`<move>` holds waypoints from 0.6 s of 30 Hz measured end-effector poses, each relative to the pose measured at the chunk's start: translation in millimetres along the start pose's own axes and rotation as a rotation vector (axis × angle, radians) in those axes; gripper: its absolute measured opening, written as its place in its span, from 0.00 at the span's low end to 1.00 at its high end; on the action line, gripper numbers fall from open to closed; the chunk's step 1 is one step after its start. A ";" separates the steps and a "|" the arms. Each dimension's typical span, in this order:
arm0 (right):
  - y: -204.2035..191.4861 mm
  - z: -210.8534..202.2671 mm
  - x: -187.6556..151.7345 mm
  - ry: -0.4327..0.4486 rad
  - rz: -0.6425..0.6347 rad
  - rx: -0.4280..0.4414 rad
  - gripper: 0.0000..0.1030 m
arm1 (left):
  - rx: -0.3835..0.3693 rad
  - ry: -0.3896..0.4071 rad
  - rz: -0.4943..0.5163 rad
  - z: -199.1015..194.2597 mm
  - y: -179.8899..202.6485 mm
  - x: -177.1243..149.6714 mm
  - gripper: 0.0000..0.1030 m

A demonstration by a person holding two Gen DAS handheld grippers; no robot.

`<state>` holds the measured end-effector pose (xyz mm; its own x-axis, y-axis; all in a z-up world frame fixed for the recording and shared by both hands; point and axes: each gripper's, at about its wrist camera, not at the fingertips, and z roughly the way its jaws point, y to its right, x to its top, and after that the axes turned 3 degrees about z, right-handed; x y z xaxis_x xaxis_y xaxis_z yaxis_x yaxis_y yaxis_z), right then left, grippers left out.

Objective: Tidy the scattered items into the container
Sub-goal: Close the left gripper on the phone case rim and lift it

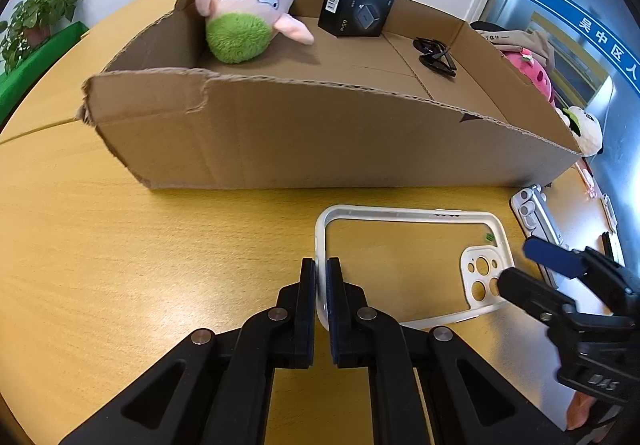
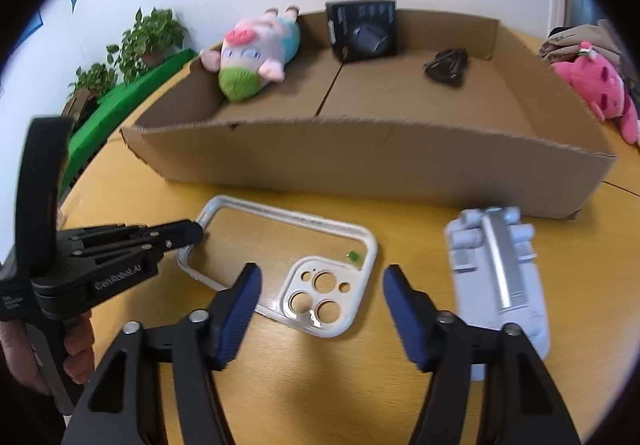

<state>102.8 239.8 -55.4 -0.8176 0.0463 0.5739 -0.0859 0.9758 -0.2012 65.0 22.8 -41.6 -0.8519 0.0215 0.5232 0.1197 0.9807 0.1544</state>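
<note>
A clear white-rimmed phone case (image 1: 412, 265) (image 2: 288, 265) lies on the wooden table in front of a shallow cardboard box (image 1: 320, 141) (image 2: 376, 165). My left gripper (image 1: 321, 273) (image 2: 196, 233) is shut on the case's left rim. My right gripper (image 2: 320, 285) (image 1: 532, 265) is open and empty, hovering near the case's camera-cutout end. A grey phone stand (image 2: 500, 273) (image 1: 536, 213) lies right of the case. Inside the box lie a pig plush (image 1: 248, 9) (image 2: 252, 53), a black charger box (image 1: 358, 3) (image 2: 362, 31) and dark sunglasses (image 1: 436, 55) (image 2: 446, 67).
A pink plush (image 2: 596, 89) (image 1: 532, 73) and a white plush (image 1: 584, 129) sit beyond the box's right end. Potted plants (image 2: 140, 41) (image 1: 36, 17) on a green ledge stand at the far left. The table (image 1: 120, 245) runs in front of the box.
</note>
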 end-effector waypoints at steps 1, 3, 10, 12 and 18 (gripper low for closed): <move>0.1 3.5 -0.3 -0.012 0.002 -0.005 0.52 | 0.002 0.001 0.001 -0.4 -0.3 -0.4 0.05; 4.0 12.5 -1.3 -0.047 0.020 -0.013 0.45 | 0.004 0.002 0.004 -1.4 -1.6 -1.2 0.05; 3.8 12.7 -4.5 -0.053 0.006 -0.058 0.18 | 0.017 0.007 0.013 -3.0 -0.1 -2.0 0.05; 5.1 11.4 -5.2 -0.052 0.010 -0.058 0.15 | 0.018 0.012 0.008 -3.7 -0.3 -2.8 0.04; 9.1 7.2 -7.3 -0.038 0.030 -0.043 0.10 | 0.023 0.020 0.021 -10.8 1.5 -6.8 0.04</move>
<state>103.9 246.8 -67.1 -0.8404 0.0684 0.5377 -0.0370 0.9824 -0.1828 76.5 22.0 -35.9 -0.8389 0.0382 0.5429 0.1252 0.9843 0.1241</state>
